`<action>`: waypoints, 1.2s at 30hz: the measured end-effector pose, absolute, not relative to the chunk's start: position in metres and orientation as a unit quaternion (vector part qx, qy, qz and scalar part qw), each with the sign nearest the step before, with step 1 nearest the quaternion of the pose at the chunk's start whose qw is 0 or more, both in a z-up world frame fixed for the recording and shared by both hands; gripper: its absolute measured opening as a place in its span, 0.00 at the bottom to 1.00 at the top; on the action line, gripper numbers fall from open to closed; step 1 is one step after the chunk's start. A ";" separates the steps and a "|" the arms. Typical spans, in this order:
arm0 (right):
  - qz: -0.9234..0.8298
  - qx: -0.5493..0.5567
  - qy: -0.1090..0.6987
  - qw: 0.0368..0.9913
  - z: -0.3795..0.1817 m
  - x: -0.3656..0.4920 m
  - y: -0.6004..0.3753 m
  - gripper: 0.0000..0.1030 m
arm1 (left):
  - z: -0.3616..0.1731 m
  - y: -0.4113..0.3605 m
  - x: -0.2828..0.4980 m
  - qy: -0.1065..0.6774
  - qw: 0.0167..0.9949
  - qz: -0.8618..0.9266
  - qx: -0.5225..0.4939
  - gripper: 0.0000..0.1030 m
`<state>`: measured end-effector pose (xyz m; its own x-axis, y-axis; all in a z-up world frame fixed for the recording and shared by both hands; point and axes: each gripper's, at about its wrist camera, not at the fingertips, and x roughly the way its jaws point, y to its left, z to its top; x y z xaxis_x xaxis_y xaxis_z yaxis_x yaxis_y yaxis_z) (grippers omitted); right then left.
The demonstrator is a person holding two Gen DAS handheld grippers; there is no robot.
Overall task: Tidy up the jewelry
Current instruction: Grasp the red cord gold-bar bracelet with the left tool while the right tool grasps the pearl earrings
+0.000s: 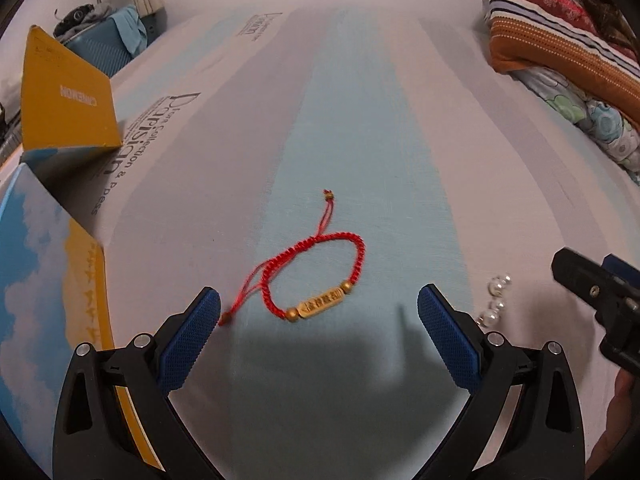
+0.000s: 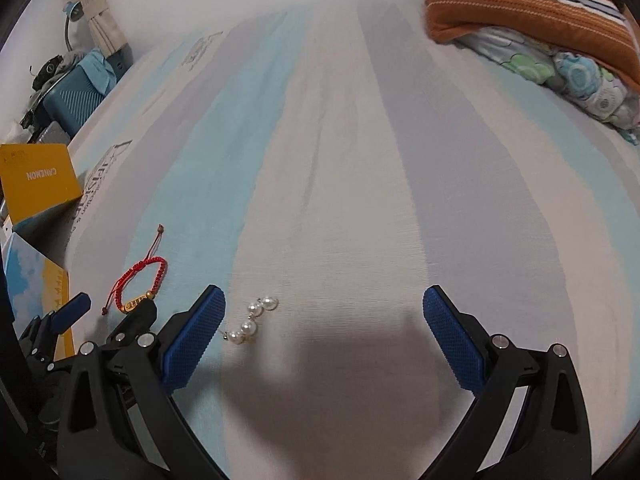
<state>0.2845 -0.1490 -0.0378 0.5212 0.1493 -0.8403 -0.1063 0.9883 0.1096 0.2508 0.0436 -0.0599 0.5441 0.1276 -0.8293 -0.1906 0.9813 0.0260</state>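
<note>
The red bracelet (image 1: 316,276) lies flat on the striped bed sheet (image 1: 360,140), just ahead of the left gripper (image 1: 319,312), whose jaws stand wide apart and hold nothing. To the bracelet's right lies a short pearl strand (image 2: 251,321), just ahead of the right gripper (image 2: 324,316), also spread wide and empty. A yellow box (image 1: 68,96) stands left of the bracelet.

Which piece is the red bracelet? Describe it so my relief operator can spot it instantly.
Start at the striped bedsheet and follow its pale blue stripe toward the open left gripper. The red bracelet lies flat there, ahead of the gripper. Unlike the white pearl piece to its right, it is a braided red cord loop with a gold engraved bar, gold beads and loose tails.
</note>
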 end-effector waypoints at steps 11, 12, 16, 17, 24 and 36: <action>0.089 0.004 0.488 0.868 -0.057 0.288 -0.124 0.92 | -0.075 0.060 0.266 0.472 0.875 0.094 -0.040 0.94; 0.088 0.006 0.489 0.868 -0.058 0.289 -0.124 0.92 | -0.076 0.060 0.267 0.470 0.876 0.094 -0.042 0.94; 0.090 0.009 0.499 0.862 -0.066 0.293 -0.123 0.88 | -0.078 0.065 0.272 0.467 0.877 0.100 -0.043 0.94; 0.090 0.009 0.501 0.861 -0.068 0.294 -0.122 0.88 | -0.080 0.065 0.273 0.469 0.876 0.102 -0.043 0.94; 0.086 0.004 0.518 0.851 -0.081 0.299 -0.119 0.78 | -0.089 0.071 0.276 0.475 0.872 0.113 -0.048 0.85; 0.073 -0.019 0.524 0.849 -0.083 0.293 -0.113 0.50 | -0.087 0.072 0.270 0.481 0.869 0.109 -0.049 0.57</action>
